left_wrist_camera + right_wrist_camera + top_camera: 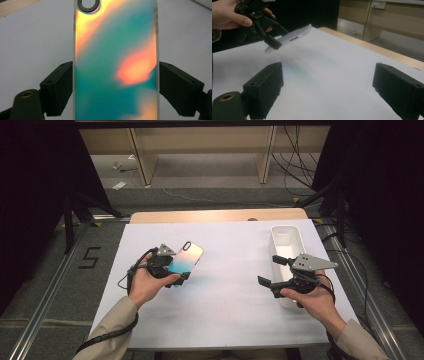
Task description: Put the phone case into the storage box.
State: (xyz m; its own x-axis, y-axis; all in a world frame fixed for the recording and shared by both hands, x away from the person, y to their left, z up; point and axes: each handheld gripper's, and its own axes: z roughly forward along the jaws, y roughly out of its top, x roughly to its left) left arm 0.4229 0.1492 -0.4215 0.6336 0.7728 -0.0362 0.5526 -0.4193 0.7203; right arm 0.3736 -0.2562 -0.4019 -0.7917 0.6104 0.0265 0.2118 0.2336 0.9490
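Fingers of the left gripper (172, 270) clamp a phone case (186, 258) by its long edges, lifted above the white mat (220, 315), left of the white bin (286, 240). Beside that bin, the right gripper (272, 270) hangs spread and empty. Carrying appears under way; next likely comes lowering it into the bin.

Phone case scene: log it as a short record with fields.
held item: phone case, iridescent back facing up, lifted off the table
holder: left hand-held gripper, jaws shut on the case's long edges
right hand-held gripper: open, holding nothing
container: white bin, at the table's right side
surface: white table cover
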